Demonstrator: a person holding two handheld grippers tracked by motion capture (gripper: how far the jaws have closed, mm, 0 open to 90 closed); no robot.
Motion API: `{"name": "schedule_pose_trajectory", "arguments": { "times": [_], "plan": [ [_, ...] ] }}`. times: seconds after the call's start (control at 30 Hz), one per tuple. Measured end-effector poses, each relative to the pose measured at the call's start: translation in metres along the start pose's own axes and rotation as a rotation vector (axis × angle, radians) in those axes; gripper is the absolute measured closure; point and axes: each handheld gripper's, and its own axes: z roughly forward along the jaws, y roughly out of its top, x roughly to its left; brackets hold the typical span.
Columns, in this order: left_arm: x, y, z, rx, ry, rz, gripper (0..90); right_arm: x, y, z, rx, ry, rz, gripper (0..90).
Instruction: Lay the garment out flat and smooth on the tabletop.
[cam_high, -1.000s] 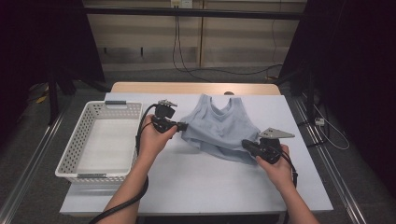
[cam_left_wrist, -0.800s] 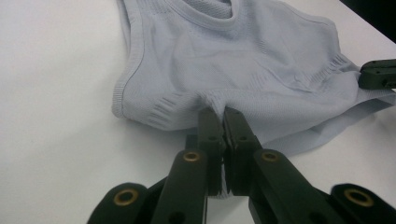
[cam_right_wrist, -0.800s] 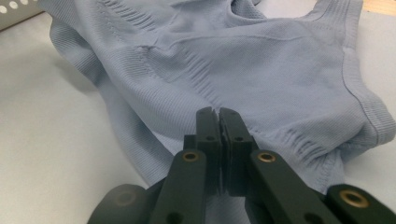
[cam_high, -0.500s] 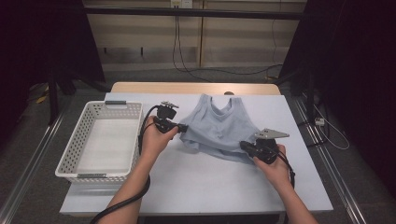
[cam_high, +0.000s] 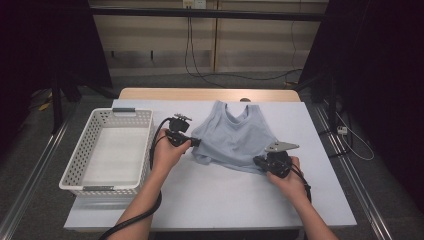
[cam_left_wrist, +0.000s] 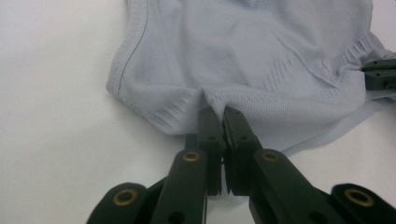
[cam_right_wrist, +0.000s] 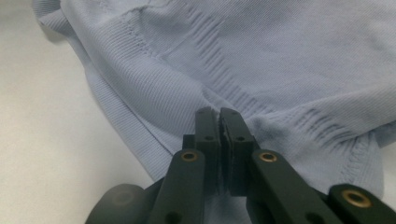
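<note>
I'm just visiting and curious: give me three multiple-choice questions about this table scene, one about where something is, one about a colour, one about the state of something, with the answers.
1. Where does the white basket stand relative to the top?
A. To its left in the high view
B. To its right in the high view
C. On top of it

2. What colour is the top?
A. Red
B. Light blue
C. Black

3. How do the jaws of the left hand-held gripper stand?
A. Wide open above the cloth
B. Closed on the basket rim
C. Closed on a pinch of the top's fabric

Answers:
1. A, since the basket sits at the table's left side beside the garment.
2. B, as every view shows pale blue ribbed fabric.
3. C, because the left gripper view shows fabric puckered between the closed jaws.
</note>
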Motion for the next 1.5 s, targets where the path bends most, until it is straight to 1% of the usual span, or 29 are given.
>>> {"name": "schedule_pose_trajectory", "arguments": {
  "times": [0.1, 0.17, 0.27, 0.3, 0.33, 0.43, 0.5, 0.6, 0.67, 0.7, 0.73, 0.77, 0.8, 0.83, 0.9, 0.93, 0.97, 1.0, 1.07, 1.1, 1.13, 1.17, 1.2, 1.23, 1.27, 1.33, 1.37, 1.43, 1.5],
  "plan": [
    [0.0, -0.003, -0.001, -0.003, -0.002, -0.008, 86.9, 0.001, -0.001, 0.002, 0.009, 0.004, -0.002, 86.3],
    [-0.001, -0.005, -0.002, -0.006, -0.001, -0.011, 86.4, 0.001, -0.003, 0.003, 0.017, 0.021, -0.002, 85.3],
    [-0.001, -0.007, -0.005, -0.009, -0.005, -0.006, 84.7, 0.0, -0.005, 0.001, 0.009, 0.028, 0.009, 79.8],
    [-0.001, -0.008, -0.006, -0.01, -0.008, -0.004, 84.3, 0.0, -0.005, 0.0, 0.004, 0.026, 0.009, 75.5],
    [-0.001, -0.009, -0.008, -0.014, -0.008, -0.002, 83.5, 0.0, -0.005, -0.001, -0.001, 0.025, 0.01, 73.1],
    [-0.001, -0.01, -0.014, -0.034, -0.015, 0.0, 80.3, -0.002, -0.004, -0.008, -0.035, 0.018, 0.046, 63.8],
    [-0.002, -0.011, -0.019, -0.048, -0.017, 0.002, 76.9, -0.004, -0.003, -0.015, -0.06, 0.001, 0.063, 58.3],
    [-0.003, -0.014, -0.023, -0.052, -0.021, 0.008, 74.9, -0.01, -0.004, -0.026, -0.091, -0.027, 0.104, 56.7],
    [-0.003, -0.016, -0.024, -0.061, -0.02, 0.013, 70.2, -0.015, -0.007, -0.032, -0.093, -0.061, 0.131, 55.3],
    [-0.003, -0.016, -0.024, -0.062, -0.025, 0.014, 67.9, -0.018, -0.01, -0.034, -0.09, -0.07, 0.144, 55.1],
    [-0.003, -0.017, -0.024, -0.074, -0.028, 0.011, 64.7, -0.02, -0.012, -0.036, -0.082, -0.083, 0.157, 54.7],
    [-0.003, -0.018, -0.024, -0.08, -0.032, 0.013, 58.7, -0.022, -0.015, -0.037, -0.073, -0.1, 0.167, 54.3],
    [-0.004, -0.018, -0.023, -0.087, -0.036, 0.019, 48.9, -0.025, -0.02, -0.038, -0.054, -0.123, 0.192, 53.8],
    [-0.005, -0.018, -0.022, -0.088, -0.037, 0.025, 48.9, -0.025, -0.02, -0.038, -0.054, -0.123, 0.192, 53.8],
    [-0.006, -0.017, -0.021, -0.086, -0.016, 0.042, 40.7, -0.026, -0.023, -0.039, -0.035, -0.129, 0.211, 53.6],
    [-0.006, -0.016, -0.021, -0.085, -0.01, 0.045, 36.7, -0.026, -0.025, -0.039, -0.024, -0.134, 0.217, 53.5],
    [-0.006, -0.015, -0.021, -0.094, -0.006, 0.044, 33.2, -0.027, -0.027, -0.039, -0.013, -0.136, 0.219, 53.5],
    [-0.005, -0.014, -0.021, -0.098, -0.006, 0.044, 31.0, -0.027, -0.029, -0.038, 0.001, -0.137, 0.219, 53.5],
    [-0.006, -0.013, -0.02, -0.106, -0.001, 0.048, 27.1, -0.029, -0.034, -0.036, 0.033, -0.142, 0.229, 53.7],
    [-0.007, -0.013, -0.019, -0.109, 0.005, 0.05, 25.5, -0.029, -0.037, -0.035, 0.037, -0.139, 0.237, 53.9],
    [-0.007, -0.013, -0.018, -0.104, 0.005, 0.05, 24.4, -0.029, -0.038, -0.036, 0.027, -0.135, 0.243, 58.8],
    [-0.007, -0.012, -0.018, -0.104, 0.006, 0.047, 23.4, -0.028, -0.038, -0.037, 0.031, -0.111, 0.244, 71.9],
    [-0.007, -0.012, -0.017, -0.101, 0.008, 0.046, 22.5, -0.027, -0.038, -0.038, 0.032, -0.079, 0.237, 77.8],
    [-0.007, -0.012, -0.017, -0.101, 0.008, 0.043, 21.9, -0.026, -0.038, -0.039, 0.038, -0.086, 0.225, 84.5],
    [-0.007, -0.012, -0.016, -0.102, 0.012, 0.039, 21.2, -0.026, -0.037, -0.04, 0.035, -0.086, 0.206, 86.8],
    [-0.007, -0.012, -0.015, -0.106, 0.015, 0.039, 20.2, -0.027, -0.036, -0.042, 0.03, -0.091, 0.209, 87.9],
    [-0.007, -0.012, -0.015, -0.098, 0.014, 0.042, 20.1, -0.028, -0.035, -0.043, 0.025, -0.098, 0.212, 87.9],
    [-0.006, -0.014, -0.014, -0.097, 0.018, 0.036, 19.9, -0.033, -0.035, -0.046, 0.023, -0.096, 0.224, 88.0],
    [-0.004, -0.015, -0.014, -0.097, 0.025, 0.031, 20.0, -0.037, -0.037, -0.048, 0.023, -0.114, 0.227, 87.9]
  ]
}}
